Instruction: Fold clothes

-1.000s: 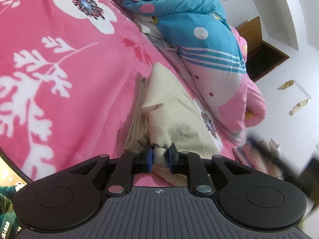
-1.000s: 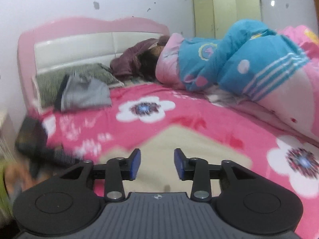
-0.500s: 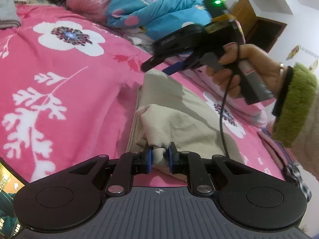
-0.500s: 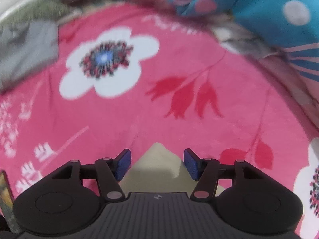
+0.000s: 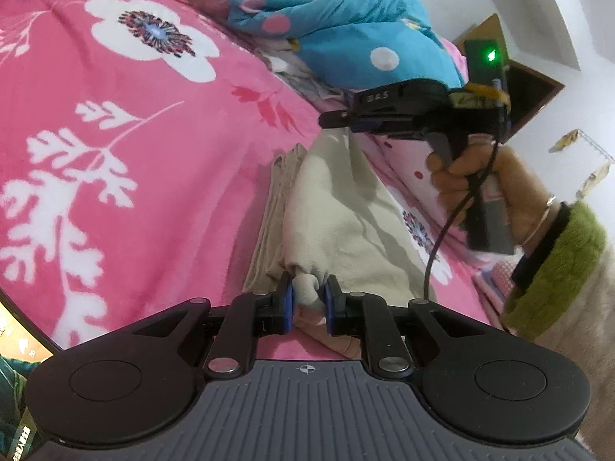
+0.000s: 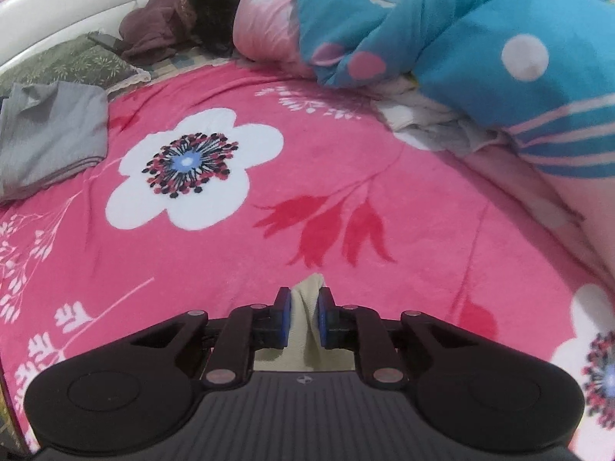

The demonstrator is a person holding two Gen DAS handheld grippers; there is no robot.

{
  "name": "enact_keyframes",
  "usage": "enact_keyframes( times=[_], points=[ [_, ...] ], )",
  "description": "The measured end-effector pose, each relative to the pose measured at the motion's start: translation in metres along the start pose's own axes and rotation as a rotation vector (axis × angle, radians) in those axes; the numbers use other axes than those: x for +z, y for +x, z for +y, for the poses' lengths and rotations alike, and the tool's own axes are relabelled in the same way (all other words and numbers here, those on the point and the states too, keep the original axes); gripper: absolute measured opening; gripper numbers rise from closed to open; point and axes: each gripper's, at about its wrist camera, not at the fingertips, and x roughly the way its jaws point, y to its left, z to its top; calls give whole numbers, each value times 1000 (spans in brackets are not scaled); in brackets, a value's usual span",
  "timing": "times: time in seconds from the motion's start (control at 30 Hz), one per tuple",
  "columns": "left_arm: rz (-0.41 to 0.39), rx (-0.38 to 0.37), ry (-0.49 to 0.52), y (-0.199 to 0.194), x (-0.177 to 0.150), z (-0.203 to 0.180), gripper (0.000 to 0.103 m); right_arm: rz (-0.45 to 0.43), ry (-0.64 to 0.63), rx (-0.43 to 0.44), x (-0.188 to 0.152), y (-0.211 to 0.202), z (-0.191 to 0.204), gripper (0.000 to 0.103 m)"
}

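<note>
Risk: the far corner looks thinly pinched and could slip once lifted, spoiling the fold. The left gripper (image 5: 306, 303) clamps a bunched near corner of the soft beige woven garment (image 5: 346, 215), half-folded on the plush pink floral blanket (image 5: 115, 123). The right gripper (image 6: 303, 317) is closing, far pointed corner between its blue pads (image 6: 285, 317).

garment (image 5: 346, 223) on blanket (image 5: 115, 153), quilt (image 5: 346, 38) behind it
</note>
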Motion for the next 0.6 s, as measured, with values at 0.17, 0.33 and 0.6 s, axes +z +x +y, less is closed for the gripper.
enact_keyframes(
  times=[0.17,0.33,0.6],
  points=[
    [4,13,15,-2,-4,-3,15,-18,23,48,-15,30,-5,16],
    [28,20,27,-5,-7,-6,14,-89,116,73,-17,18,-25,38],
    [26,110,96,-29,-8,-21,27,-308,161,9,-47,-115,-79,39]
  ],
)
